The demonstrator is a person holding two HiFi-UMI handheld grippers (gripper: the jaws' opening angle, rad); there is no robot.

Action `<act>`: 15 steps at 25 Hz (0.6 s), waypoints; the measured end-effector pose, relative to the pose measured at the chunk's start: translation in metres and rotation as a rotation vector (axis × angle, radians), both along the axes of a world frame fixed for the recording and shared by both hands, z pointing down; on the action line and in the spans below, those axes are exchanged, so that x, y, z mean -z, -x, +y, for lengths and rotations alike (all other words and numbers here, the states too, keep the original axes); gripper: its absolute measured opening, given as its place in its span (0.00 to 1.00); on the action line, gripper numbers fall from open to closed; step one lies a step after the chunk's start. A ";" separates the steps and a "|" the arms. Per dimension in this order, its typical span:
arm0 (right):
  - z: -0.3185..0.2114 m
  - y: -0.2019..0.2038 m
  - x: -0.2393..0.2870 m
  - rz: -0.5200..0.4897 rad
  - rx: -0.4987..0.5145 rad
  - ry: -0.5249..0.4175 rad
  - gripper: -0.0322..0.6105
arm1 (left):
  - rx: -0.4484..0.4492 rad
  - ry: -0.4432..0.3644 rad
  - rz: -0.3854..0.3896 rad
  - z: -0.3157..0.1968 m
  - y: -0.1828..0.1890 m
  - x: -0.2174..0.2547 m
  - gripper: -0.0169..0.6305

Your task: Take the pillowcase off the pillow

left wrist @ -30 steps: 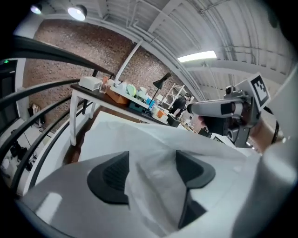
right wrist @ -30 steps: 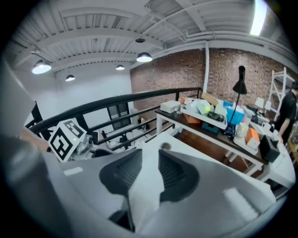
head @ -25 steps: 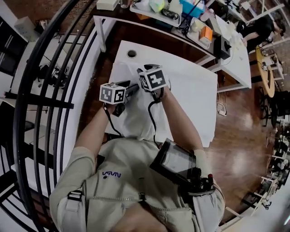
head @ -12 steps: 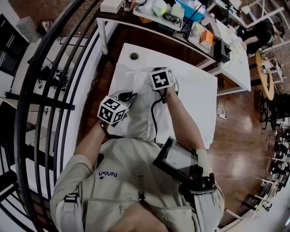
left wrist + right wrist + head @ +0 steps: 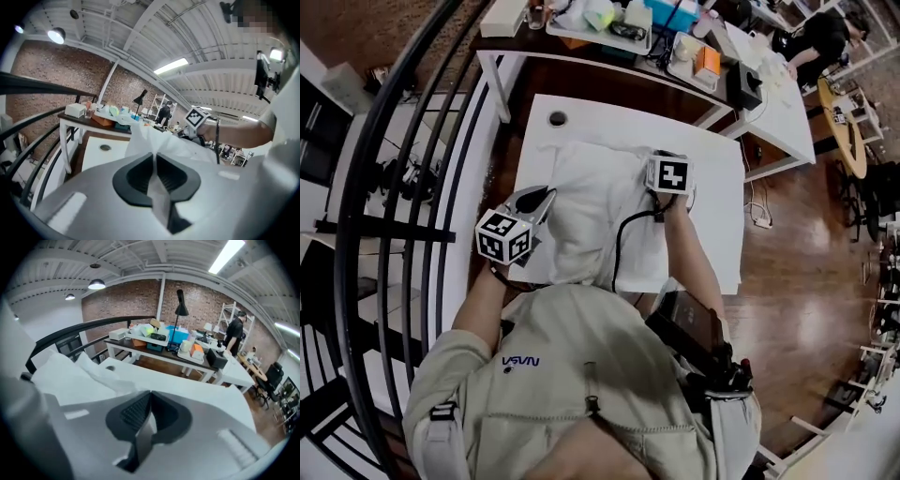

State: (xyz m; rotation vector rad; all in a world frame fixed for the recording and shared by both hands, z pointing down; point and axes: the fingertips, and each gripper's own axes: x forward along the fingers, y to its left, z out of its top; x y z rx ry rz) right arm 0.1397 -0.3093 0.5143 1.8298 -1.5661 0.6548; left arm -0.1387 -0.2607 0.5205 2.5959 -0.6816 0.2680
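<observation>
A white pillow in its pillowcase (image 5: 600,202) lies on the white table (image 5: 717,234). My left gripper (image 5: 154,161) is off the pillow's left edge, its marker cube (image 5: 504,236) toward the railing. Its jaws have just been closing and now pinch a strip of pillowcase fabric (image 5: 157,140). At the pillow's right edge, under its marker cube (image 5: 668,173), my right gripper (image 5: 149,416) is shut with a thin fold of the fabric between its pads. In the right gripper view the rest of the pillowcase (image 5: 70,376) bulges to the left.
A round cable hole (image 5: 556,119) sits in the table's far left corner. A black curved railing (image 5: 403,187) runs close along the left. A cluttered desk (image 5: 609,28) stands behind the table. Wooden floor (image 5: 797,281) lies to the right.
The two grippers have drawn apart: the left went left and toward me, the right swung out to the pillow's right side. The fabric now stretches between them.
</observation>
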 end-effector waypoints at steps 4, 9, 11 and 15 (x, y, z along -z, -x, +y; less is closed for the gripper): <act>-0.007 0.027 -0.006 -0.015 0.096 -0.025 0.07 | -0.006 0.058 -0.144 -0.030 -0.030 -0.040 0.08; -0.014 0.051 0.004 -0.045 0.178 -0.074 0.22 | 0.011 -0.020 -0.203 -0.041 -0.041 -0.034 0.19; -0.008 0.057 0.012 -0.060 0.179 -0.097 0.26 | 0.042 -0.016 -0.170 -0.039 -0.027 -0.028 0.27; 0.018 0.070 0.036 -0.136 0.147 -0.195 0.26 | 0.060 -0.020 -0.097 -0.017 -0.001 -0.012 0.31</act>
